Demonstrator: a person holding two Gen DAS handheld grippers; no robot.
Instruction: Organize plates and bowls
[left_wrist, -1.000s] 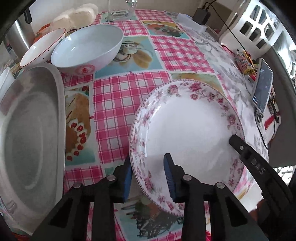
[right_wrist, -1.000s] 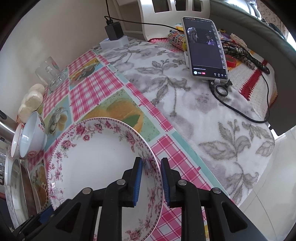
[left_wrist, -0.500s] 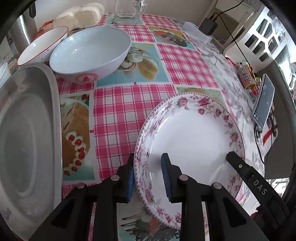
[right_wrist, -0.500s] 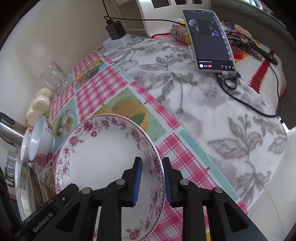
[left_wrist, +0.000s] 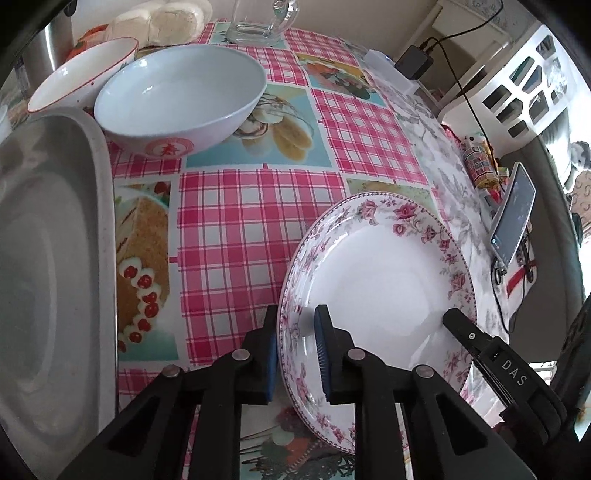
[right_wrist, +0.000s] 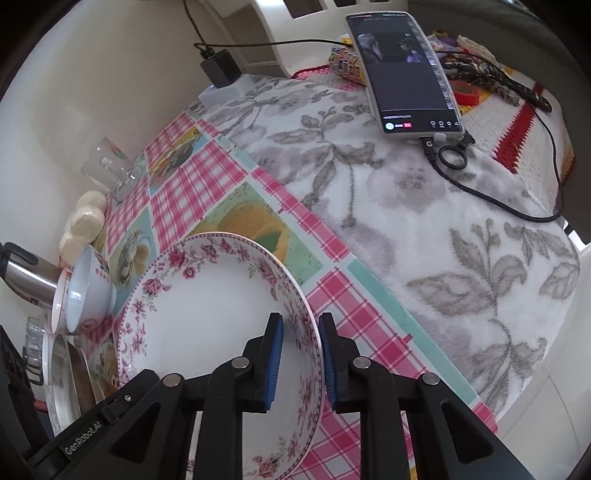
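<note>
The left hand-held gripper (left_wrist: 295, 354) and right hand-held gripper (right_wrist: 300, 363) each pinch opposite rims of the floral plate (left_wrist: 384, 280) above the surface (left_wrist: 236, 229).

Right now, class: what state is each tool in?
Left tool: closed on the floral plate's near-left rim.
Right tool: closed on the same plate's opposite rim.

matte black plastic is being shown on the left gripper (left_wrist: 295, 350) and the right gripper (right_wrist: 299, 363). ribbed blue pads are being carried inside the fingers (left_wrist: 323, 363). round silver screws are being seen at the joints; white lettering "das" and "genrobot.ai" is being displayed.
</note>
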